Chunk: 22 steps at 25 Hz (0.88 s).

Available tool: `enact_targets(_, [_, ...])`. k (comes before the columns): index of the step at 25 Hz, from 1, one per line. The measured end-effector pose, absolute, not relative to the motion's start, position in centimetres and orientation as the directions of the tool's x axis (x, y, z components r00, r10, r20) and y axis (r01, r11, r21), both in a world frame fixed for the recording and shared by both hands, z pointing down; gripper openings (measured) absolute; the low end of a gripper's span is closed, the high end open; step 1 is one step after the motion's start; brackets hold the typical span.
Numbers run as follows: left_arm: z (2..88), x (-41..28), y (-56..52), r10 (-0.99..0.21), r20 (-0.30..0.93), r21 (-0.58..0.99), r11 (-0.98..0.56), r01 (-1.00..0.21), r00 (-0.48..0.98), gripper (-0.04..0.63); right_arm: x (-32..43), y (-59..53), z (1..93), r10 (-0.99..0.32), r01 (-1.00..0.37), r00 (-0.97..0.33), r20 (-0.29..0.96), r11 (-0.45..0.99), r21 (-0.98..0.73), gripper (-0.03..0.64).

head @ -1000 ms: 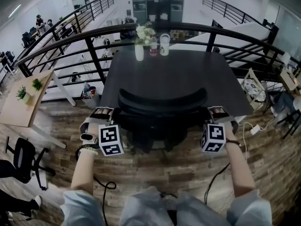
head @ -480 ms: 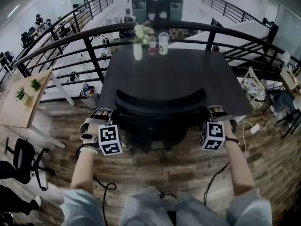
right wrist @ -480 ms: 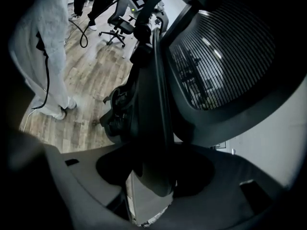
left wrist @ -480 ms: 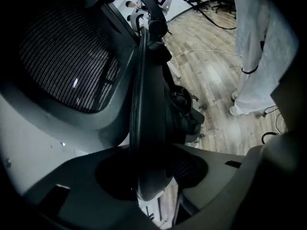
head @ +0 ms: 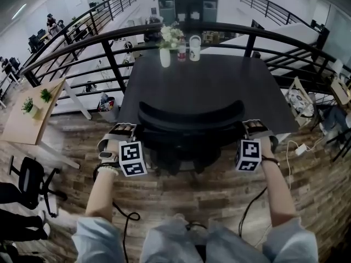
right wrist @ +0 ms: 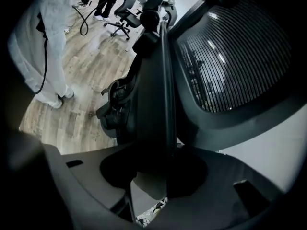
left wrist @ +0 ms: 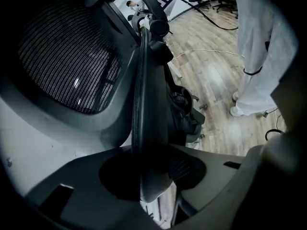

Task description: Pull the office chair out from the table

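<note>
Black office chair rim sits pinched in just-closed left claw and right claw.

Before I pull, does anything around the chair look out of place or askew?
Nothing stands out. The office chair sits square to the table, and the flower vase, bottle and cup at its far edge stand upright.

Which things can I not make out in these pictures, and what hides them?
Head view: base of the office chair, hidden under its own backrest.
Head view: print on the white cup, too small.
Left gripper view: the person above the legs, cut off by the top edge.
</note>
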<state>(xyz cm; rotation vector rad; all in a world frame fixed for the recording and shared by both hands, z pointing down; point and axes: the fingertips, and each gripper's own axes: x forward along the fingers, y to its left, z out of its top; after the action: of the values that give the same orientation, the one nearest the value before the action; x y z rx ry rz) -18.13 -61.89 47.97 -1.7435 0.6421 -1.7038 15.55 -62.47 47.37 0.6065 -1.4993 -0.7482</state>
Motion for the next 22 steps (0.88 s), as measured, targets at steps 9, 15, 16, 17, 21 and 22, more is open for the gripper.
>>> enact_targets(9, [48.0,-18.1,-61.8,-0.725,0.688,-0.726,-0.687,0.043,0.031,0.150,15.6,-62.4,47.3,-0.762,0.055,-0.077,0.643,0.641,0.766,0.152])
enact_targets(15, [48.2,-18.2,-61.0,-0.720,0.694,-0.719,-0.694,0.034,-0.006,0.149,15.6,-61.6,47.3,-0.763,0.054,-0.094,0.639,0.637,0.769,0.152])
enact_targets(16, [48.2,-18.1,-60.8,-0.720,0.694,-0.720,-0.694,0.031,-0.012,0.149,15.7,-61.4,47.3,-0.765,0.054,-0.099,0.637,0.635,0.771,0.152])
enact_targets(17, [48.3,-18.0,-60.6,-0.721,0.693,-0.720,-0.693,0.027,-0.017,0.149,15.8,-61.1,47.3,-0.766,0.055,-0.102,0.635,0.633,0.773,0.152])
enact_targets(21, [48.1,-17.6,-59.2,-0.726,0.687,-0.725,-0.688,0.021,-0.030,0.150,16.2,-59.7,47.1,-0.773,0.054,-0.122,0.623,0.621,0.782,0.152])
enact_targets(22, [48.1,-17.5,-58.8,-0.726,0.687,-0.726,-0.687,0.022,-0.030,0.149,16.3,-59.2,47.0,-0.774,0.054,-0.125,0.620,0.619,0.784,0.152])
